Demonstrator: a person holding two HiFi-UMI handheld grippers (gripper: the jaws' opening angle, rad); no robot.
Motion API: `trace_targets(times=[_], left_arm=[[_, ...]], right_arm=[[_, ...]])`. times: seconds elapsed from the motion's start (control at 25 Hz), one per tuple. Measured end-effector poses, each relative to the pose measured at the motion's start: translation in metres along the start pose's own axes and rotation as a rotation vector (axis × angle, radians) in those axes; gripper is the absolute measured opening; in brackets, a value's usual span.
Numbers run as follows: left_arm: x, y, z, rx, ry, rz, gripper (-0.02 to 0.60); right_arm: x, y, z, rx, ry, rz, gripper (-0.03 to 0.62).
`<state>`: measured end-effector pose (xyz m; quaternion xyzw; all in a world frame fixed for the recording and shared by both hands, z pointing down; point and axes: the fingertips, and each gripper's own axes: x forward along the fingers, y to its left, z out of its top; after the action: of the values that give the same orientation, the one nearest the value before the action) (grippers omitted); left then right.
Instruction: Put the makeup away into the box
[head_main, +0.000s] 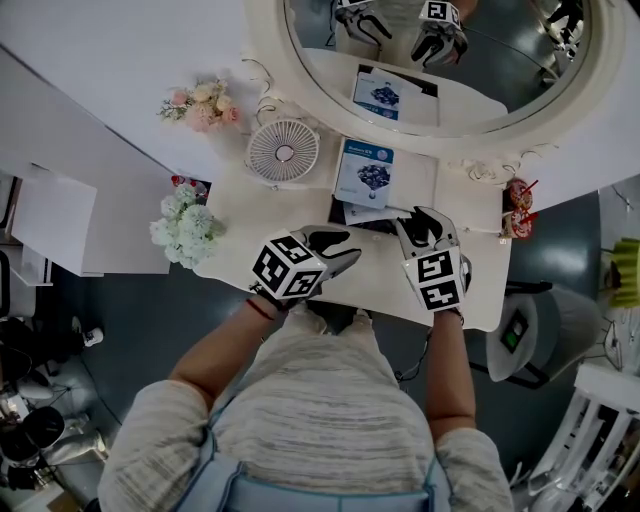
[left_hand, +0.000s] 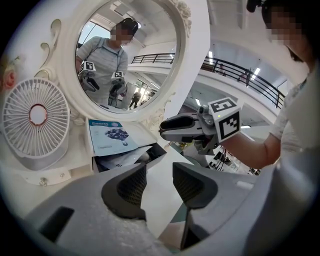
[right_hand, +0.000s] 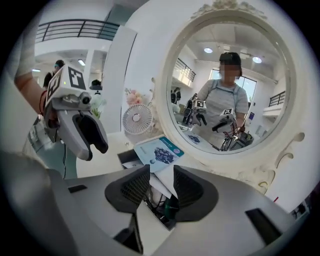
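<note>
White surface (head_main: 250, 212): release step, it seems, over the box (right_hand: 126, 156).
The left gripper (left_hand: 159, 182) waits, fingers apart. The right gripper (right_hand: 161, 186), fingers spread on nothing, hangs above the dark box holding the blue packet (right_hand: 161, 151). Best to lift straight, clear of it.

left tool (head_main: 352, 248), right tool (head_main: 420, 222): open

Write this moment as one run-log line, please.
left tongs: open, empty | right tongs: open, empty, over box | box: open

Tabletop (head_main: 470, 215) smooth, matt white; mirror (head_main: 480, 60) glossy glass; fan (head_main: 283, 151) white plastic; packet (head_main: 364, 172) glossy.
</note>
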<state>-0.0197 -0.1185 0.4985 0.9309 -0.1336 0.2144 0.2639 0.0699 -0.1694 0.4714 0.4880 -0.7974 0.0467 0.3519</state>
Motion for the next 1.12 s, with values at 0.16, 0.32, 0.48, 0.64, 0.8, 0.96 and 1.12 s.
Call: trace_targets(times=[0.16,0.32,0.48,0.64,0.8,0.96,1.12], left_arm=[[0.0,-0.002,0.002,0.006,-0.009,0.008,0.166],[0.001,-0.005,0.004,0.013,-0.02,0.014,0.166],[0.001,-0.008,0.006,0.021,-0.03,0.024,0.166],[-0.001,-0.011,0.011,0.041,-0.065,0.041,0.164],[-0.001,-0.019,0.017,0.064,-0.121,0.033,0.164],[0.0,-0.027,0.02,0.115,-0.147,0.044,0.163],[-0.001,-0.034,0.027,0.137,-0.2,0.044,0.143]], right_arm=[[-0.009,0.005,0.004,0.124,-0.098,0.016,0.132],[-0.018,0.008,0.009,0.208,-0.189,0.02,0.13],[-0.024,0.017,0.013,0.268,-0.247,0.057,0.13],[-0.031,0.025,0.014,0.342,-0.308,0.101,0.118],[-0.038,0.028,0.013,0.378,-0.358,0.125,0.094],[-0.046,0.034,0.01,0.406,-0.383,0.158,0.063],[-0.055,0.042,0.01,0.427,-0.428,0.215,0.04]])
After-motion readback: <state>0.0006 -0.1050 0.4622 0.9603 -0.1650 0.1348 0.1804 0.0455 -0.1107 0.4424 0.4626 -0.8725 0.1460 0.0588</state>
